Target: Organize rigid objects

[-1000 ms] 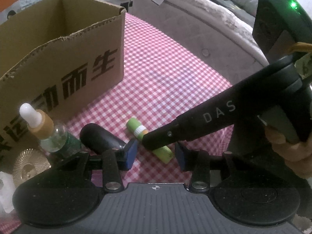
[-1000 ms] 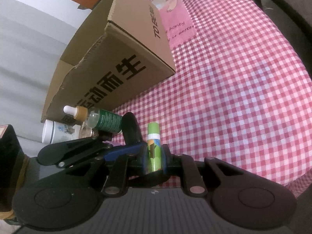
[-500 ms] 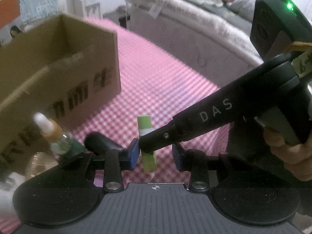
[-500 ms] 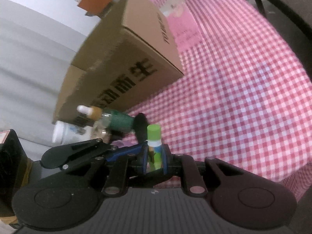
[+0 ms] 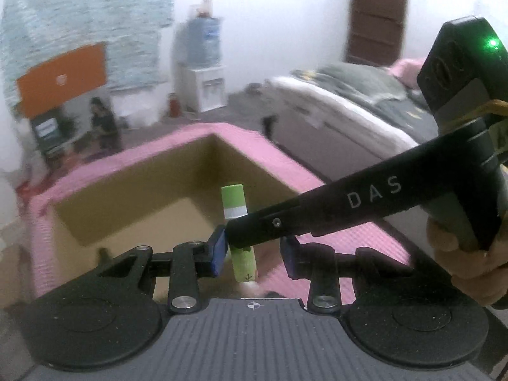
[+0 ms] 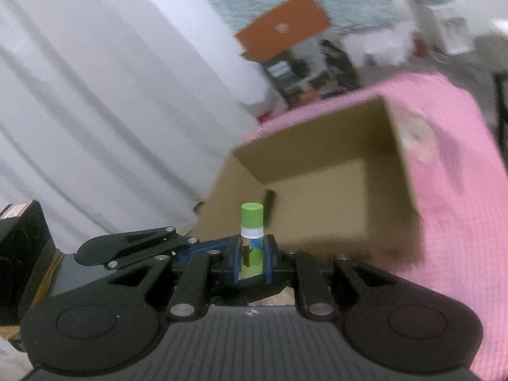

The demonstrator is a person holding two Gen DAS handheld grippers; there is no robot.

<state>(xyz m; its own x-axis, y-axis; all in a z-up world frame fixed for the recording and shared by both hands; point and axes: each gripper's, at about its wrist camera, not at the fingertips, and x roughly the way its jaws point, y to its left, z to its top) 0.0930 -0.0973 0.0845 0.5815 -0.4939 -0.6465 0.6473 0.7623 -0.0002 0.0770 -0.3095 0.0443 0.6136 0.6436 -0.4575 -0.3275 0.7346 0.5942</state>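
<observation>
Above the near side of the open cardboard box (image 6: 333, 171), the right gripper (image 6: 252, 255) is clamping a green tube (image 6: 251, 222) between its blue pads, and the tube is standing upright with the cap on top. In the left wrist view the same tube (image 5: 235, 200) is showing between the fingers of the left gripper (image 5: 254, 252), but these fingers are standing apart from it on both sides and are gripping nothing; the black finger of the other tool is crossing in front of them. A hand (image 5: 473, 263) is holding that tool at the right edge. I am judging that the carrying step is in hand: the tube is being brought toward the box, which is sitting on the pink checked tablecloth (image 6: 451, 190). The next move is probably calling for bringing the tube further over the opening, lowering it a little, and then spreading the pads so it falls inside. Both pictures are blurred, so the floor of the box is hard to read; one dark long thing (image 6: 269, 206) is lying there, but I cannot tell what it is. The lower end of the tube is hiding behind the pads in the right wrist view.
</observation>
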